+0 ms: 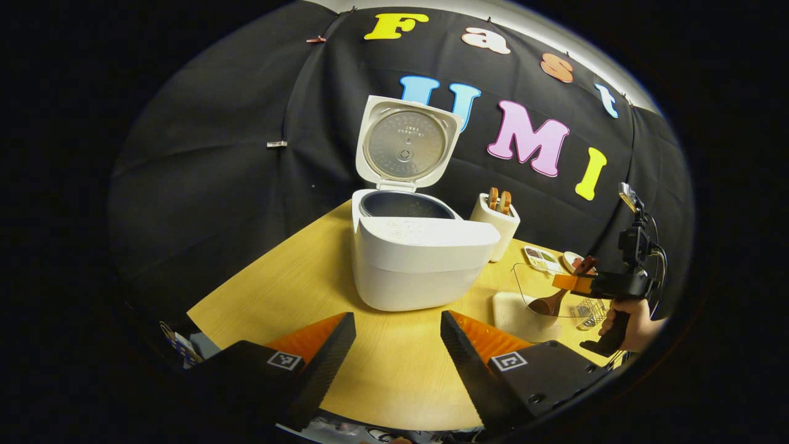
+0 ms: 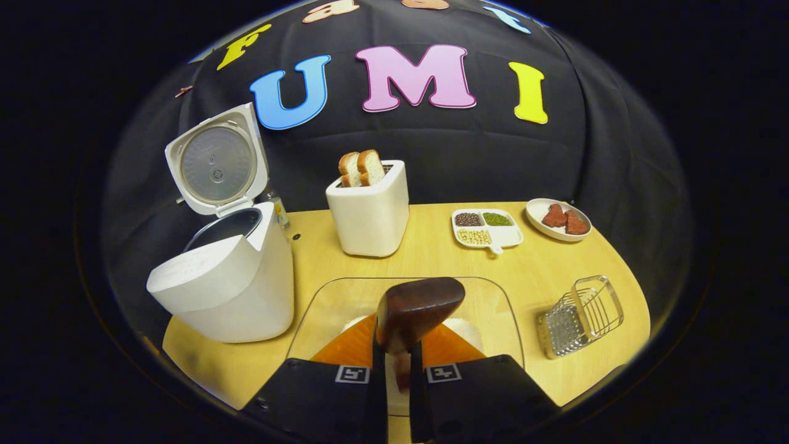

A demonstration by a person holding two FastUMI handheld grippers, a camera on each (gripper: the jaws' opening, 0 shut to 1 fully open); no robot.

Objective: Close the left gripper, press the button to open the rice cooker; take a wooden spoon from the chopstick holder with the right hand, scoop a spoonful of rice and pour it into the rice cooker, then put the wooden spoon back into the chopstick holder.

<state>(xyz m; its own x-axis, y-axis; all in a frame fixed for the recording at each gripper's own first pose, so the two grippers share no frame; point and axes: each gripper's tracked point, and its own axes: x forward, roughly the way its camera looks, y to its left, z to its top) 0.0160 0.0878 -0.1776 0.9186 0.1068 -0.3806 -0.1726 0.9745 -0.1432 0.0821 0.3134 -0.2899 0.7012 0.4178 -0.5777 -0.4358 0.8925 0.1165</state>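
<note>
The white rice cooker [image 1: 419, 259] stands in the middle of the table with its lid [image 1: 404, 145] raised and the dark inner pot showing. My left gripper [image 1: 397, 345] is open in front of it and holds nothing. My right gripper [image 2: 396, 357] is shut on the handle of the wooden spoon [image 2: 419, 308]. The spoon's head hangs over white rice [image 2: 471, 333] in a glass bowl [image 2: 333, 302]. In the left gripper view, a hand [image 1: 635, 324] holds the right gripper [image 1: 570, 285] with the spoon [image 1: 547, 303] tilted down into the bowl [image 1: 524, 290]. The cooker [image 2: 228, 283] stands left of the bowl.
A white toaster [image 2: 370, 213] with two bread slices stands behind the bowl. A divided dish of beans [image 2: 487, 227] and a plate of red pieces [image 2: 558, 219] sit at the back right. A wire holder [image 2: 579, 314] lies at the right edge.
</note>
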